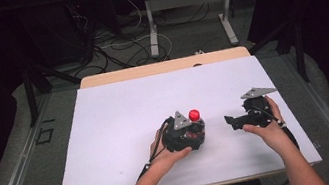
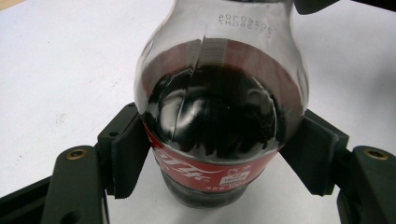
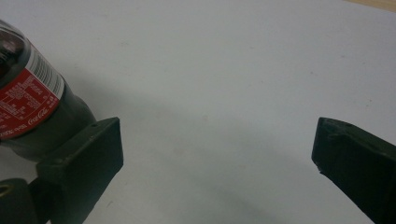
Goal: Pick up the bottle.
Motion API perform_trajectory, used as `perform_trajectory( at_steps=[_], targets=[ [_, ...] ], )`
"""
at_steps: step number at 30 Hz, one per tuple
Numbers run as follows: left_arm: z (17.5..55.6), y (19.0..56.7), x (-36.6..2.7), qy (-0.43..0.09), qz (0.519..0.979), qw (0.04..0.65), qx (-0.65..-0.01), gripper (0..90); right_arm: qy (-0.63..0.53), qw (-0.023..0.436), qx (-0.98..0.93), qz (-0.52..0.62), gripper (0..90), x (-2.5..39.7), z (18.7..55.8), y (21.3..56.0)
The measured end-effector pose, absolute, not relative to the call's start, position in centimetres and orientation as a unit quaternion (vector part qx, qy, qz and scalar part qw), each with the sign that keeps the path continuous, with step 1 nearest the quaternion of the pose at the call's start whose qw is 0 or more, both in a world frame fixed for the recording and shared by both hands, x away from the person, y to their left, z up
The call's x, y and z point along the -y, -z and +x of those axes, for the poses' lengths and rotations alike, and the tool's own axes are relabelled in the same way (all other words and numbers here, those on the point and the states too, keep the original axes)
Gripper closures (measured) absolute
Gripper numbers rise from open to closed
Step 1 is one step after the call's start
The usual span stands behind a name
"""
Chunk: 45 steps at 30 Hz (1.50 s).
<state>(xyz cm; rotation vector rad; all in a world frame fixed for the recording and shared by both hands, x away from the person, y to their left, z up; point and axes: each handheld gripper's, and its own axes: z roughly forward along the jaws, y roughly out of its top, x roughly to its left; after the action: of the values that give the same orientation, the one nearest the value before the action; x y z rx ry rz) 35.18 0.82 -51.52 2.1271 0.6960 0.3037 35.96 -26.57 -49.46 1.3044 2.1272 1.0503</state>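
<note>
Left gripper view: left gripper (image 2: pixel 219 154) clamps cola bottle (image 2: pixel 219 116), dark liquid inside.

A white table (image 1: pixel 122 125) is carrying the work, its wooden edge (image 1: pixel 163 67) showing along the far side. A cola bottle (image 1: pixel 197 126) with a red cap is standing upright on it, right of centre.

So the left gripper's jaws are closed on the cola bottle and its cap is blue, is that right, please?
Not quite: the cap is red, as the high view shows. The rest holds: the left gripper has its jaws closed on the cola bottle.
</note>
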Motion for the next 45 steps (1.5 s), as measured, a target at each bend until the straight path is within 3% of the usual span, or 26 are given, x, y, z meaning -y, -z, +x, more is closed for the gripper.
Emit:
perform_trajectory(
  at_steps=[15, 20, 32, 45],
  targets=[
    [35.1, 49.0, -3.0, -0.115, 0.857, 0.411, -0.289, 29.7, -0.380, 0.216, -0.768, 0.468, 5.7, 26.2, 35.9, 49.4],
    [34.9, 48.4, -4.4, -0.111, 0.858, 0.409, -0.290, 29.7, -0.385, 0.216, -0.776, 0.450, 15.9, 25.3, 35.5, 48.6],
    [34.6, 47.8, -6.9, -0.118, 0.853, 0.406, -0.306, 29.7, -0.425, 0.192, -0.797, 0.385, 29.9, 21.1, 34.9, 45.8],
    [34.9, 47.8, -7.7, -0.118, 0.847, 0.409, -0.319, 29.6, -0.468, 0.153, -0.813, 0.312, 38.1, 16.6, 35.0, 42.2]
  ],
)
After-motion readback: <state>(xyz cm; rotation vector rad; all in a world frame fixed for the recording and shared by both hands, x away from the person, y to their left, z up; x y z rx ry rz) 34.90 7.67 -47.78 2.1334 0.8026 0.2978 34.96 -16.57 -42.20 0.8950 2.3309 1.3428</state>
